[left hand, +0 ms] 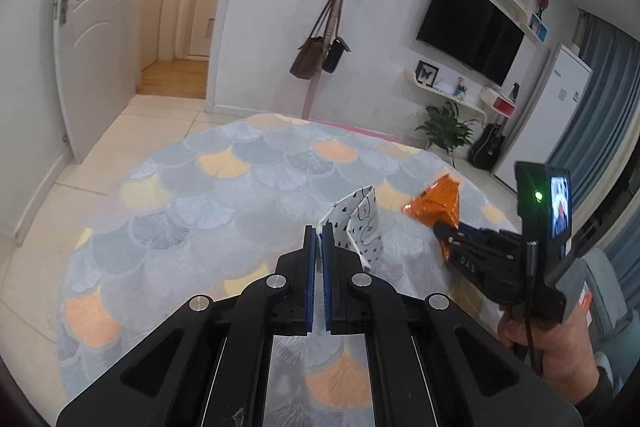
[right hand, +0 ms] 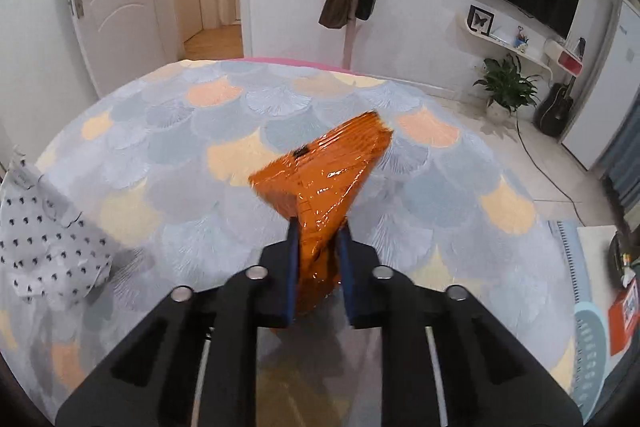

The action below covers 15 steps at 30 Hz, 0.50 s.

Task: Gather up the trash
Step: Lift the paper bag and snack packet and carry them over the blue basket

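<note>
My left gripper [left hand: 319,229] is shut on the edge of a white paper bag with small black hearts [left hand: 362,223], held open above the bed. The bag also shows at the left of the right wrist view [right hand: 48,247]. My right gripper [right hand: 318,227] is shut on a shiny orange foil wrapper [right hand: 324,175], held above the bedspread. In the left wrist view the wrapper [left hand: 436,203] sits just right of the bag, with the right gripper [left hand: 444,227] behind it.
A bed with a fan-patterned grey, blue and orange spread [left hand: 200,211] fills the foreground. A pink coat stand with bags [left hand: 320,55], a wall TV [left hand: 472,27], a potted plant [left hand: 444,127], a guitar [left hand: 488,147] and a white door [left hand: 92,39] stand beyond.
</note>
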Available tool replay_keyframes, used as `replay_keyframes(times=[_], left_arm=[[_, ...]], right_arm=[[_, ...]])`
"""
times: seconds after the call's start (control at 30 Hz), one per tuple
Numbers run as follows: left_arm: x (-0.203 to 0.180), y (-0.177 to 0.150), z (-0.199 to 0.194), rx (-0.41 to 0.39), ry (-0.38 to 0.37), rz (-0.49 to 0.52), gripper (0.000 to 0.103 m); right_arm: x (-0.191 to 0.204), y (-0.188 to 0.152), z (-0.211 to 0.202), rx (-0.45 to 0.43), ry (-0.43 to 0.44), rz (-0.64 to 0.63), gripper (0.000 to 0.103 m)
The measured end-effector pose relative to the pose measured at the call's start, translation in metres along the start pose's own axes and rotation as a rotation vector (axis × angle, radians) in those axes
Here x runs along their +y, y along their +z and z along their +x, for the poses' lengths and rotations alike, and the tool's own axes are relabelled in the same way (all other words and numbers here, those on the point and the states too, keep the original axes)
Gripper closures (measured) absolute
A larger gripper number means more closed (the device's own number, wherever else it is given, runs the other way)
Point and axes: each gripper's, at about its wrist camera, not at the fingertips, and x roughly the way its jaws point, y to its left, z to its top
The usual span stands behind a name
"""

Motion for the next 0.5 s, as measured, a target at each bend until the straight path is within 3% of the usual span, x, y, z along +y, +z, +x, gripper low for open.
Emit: replay_keyframes(times=[0.5], left_arm=[[-0.021,-0.01,-0.049,-0.044,-0.029,0.056,0.102]], right_arm=[[-0.03,-0.066,-0.129,-0.249,0.008,0.146,0.092]])
